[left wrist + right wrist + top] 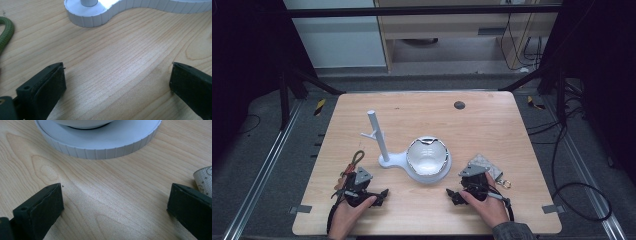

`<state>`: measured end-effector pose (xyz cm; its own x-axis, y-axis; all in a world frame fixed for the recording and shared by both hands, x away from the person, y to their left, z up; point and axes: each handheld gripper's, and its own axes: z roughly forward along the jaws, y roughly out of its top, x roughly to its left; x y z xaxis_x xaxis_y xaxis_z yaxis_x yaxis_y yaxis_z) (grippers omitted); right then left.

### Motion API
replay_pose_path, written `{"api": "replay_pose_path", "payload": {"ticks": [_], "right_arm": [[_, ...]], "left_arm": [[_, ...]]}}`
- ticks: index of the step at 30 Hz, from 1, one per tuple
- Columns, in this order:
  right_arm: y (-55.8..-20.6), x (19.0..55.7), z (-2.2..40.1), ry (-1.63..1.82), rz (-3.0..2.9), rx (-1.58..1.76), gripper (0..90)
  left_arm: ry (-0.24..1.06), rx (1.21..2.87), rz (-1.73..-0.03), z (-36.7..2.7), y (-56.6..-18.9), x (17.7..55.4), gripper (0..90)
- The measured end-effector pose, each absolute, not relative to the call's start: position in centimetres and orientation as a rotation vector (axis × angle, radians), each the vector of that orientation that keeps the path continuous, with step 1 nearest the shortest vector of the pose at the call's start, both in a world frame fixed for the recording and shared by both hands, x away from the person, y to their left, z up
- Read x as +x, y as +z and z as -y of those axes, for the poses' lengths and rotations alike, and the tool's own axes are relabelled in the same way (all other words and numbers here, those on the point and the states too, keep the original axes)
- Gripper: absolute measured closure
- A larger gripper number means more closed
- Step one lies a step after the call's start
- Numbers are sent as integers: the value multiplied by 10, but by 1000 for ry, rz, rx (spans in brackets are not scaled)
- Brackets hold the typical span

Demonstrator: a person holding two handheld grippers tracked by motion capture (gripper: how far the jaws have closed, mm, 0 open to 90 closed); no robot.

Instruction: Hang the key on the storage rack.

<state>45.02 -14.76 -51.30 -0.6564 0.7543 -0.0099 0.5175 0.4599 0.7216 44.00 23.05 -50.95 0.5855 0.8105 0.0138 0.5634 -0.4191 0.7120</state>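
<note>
Table: a pale wooden table (492, 130) is sitting on a grey floor, with dark frame bars and cables around it; a small dark disc (459, 105) is lying near its far edge, at about 12 o'clock.
Stand: a white stand (392, 159) is sitting near the table's middle, with an upright post (377, 135) rising at its 9 o'clock end and a round base (100, 143) at its 3 o'clock end.
Bowl: a shiny white bowl (427, 155) is resting on the round base.
Left gripper: the left gripper (382, 194) is lying on the table at about 7 o'clock from the bowl, with a hand (349, 215) holding it; its jaws are standing wide apart with bare wood between them.
Left gripper view: the stand's post end is showing at 12 o'clock, well ahead of the jaws, and a green cord (5, 32) is curving in at 9 o'clock.
Cord: in the high view the green cord (357, 157) is lying just beyond the left gripper, at its 11 o'clock.
Right gripper: the right gripper (451, 194) is lying at about 5 o'clock from the bowl, held by the other hand (489, 205); its jaws are also spread wide, gripping nothing.
Right gripper view: the round base is sitting at 12 o'clock, near but apart from the jaws.
Pouch: a grey patterned pouch (489, 167) is lying just beside the right gripper at its 1 o'clock, with a small metal ring (505, 184) at its near end; its corner (205, 180) is touching the edge of the right gripper view at 3 o'clock.
</note>
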Motion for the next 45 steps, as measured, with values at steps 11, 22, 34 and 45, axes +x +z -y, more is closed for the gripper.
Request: {"api": "replay_pose_path", "payload": {"ticks": [11, 22, 34, 45], "right_arm": [[-513, 449, 148, 1005, -2376, 1083, 4], [-513, 449, 147, 1007, -2376, 1094, 4], [-513, 448, 148, 1006, -2374, 1097, 4], [-513, 449, 148, 1005, -2375, 1095, 4]], "left_arm": [[476, 2180, -1124, -248, -481, 442, 54], [501, 2270, -1300, -297, -440, 471, 65], [439, 2318, -1383, -313, -442, 486, 149], [372, 2370, -1417, -316, -452, 493, 311]]}}
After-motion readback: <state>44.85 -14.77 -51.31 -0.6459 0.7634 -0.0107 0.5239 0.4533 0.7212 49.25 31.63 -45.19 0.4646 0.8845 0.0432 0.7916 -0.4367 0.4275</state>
